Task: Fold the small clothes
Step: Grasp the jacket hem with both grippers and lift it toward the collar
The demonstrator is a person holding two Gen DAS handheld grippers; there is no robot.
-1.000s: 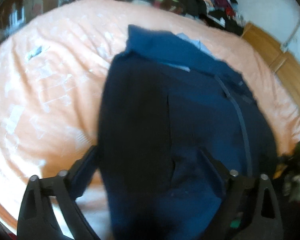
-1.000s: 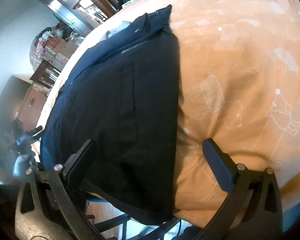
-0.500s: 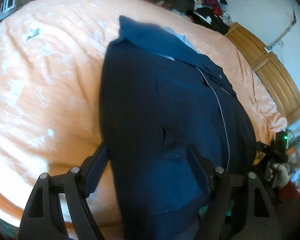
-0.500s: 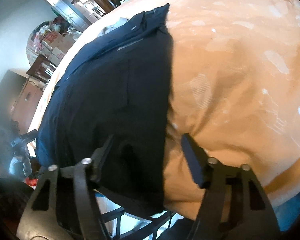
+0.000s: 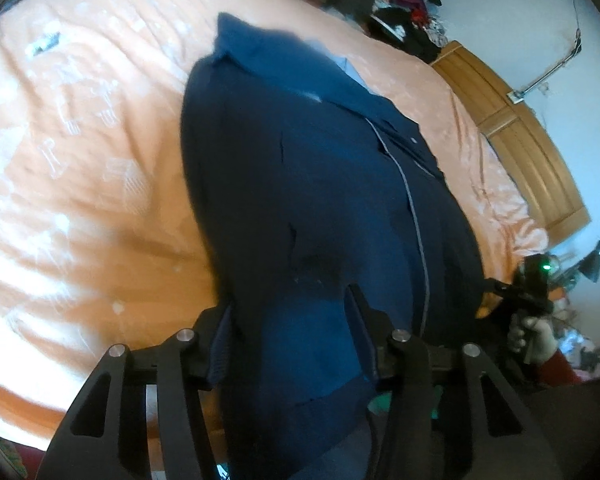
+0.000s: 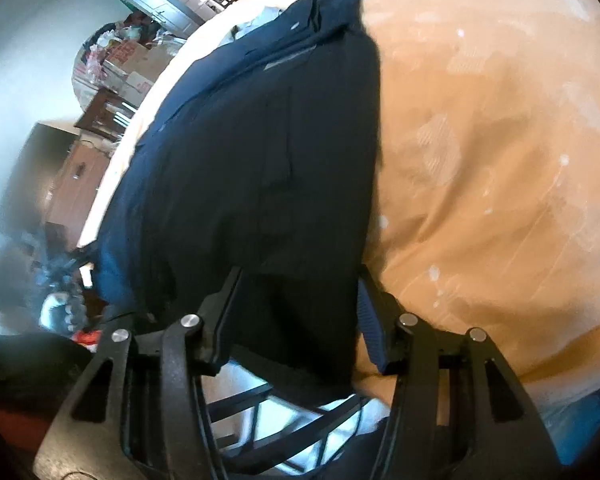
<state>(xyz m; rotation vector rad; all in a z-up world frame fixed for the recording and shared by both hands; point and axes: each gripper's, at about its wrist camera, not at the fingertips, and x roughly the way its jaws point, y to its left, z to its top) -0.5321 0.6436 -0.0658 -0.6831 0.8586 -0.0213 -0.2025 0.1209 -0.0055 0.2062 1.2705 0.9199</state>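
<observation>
Navy shirt point(image 5: 320, 200) flat on orange bed point(image 5: 80, 160), hem over near edge. Left gripper point(image 5: 292, 320) and right gripper point(image 6: 296, 300) fingers apart, straddling hem corners, not clamped.

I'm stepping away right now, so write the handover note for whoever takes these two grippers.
Left gripper: open, its fingers astride the near hem of the navy shirt.
Right gripper: open, astride the same hem at the other corner.
The shirt lies flat on the orange bedspread, collar at the far end, sides apparently already folded in.
Done: nothing gripped yet.
Left: probably close both on the hem, fold it toward the collar.
</observation>
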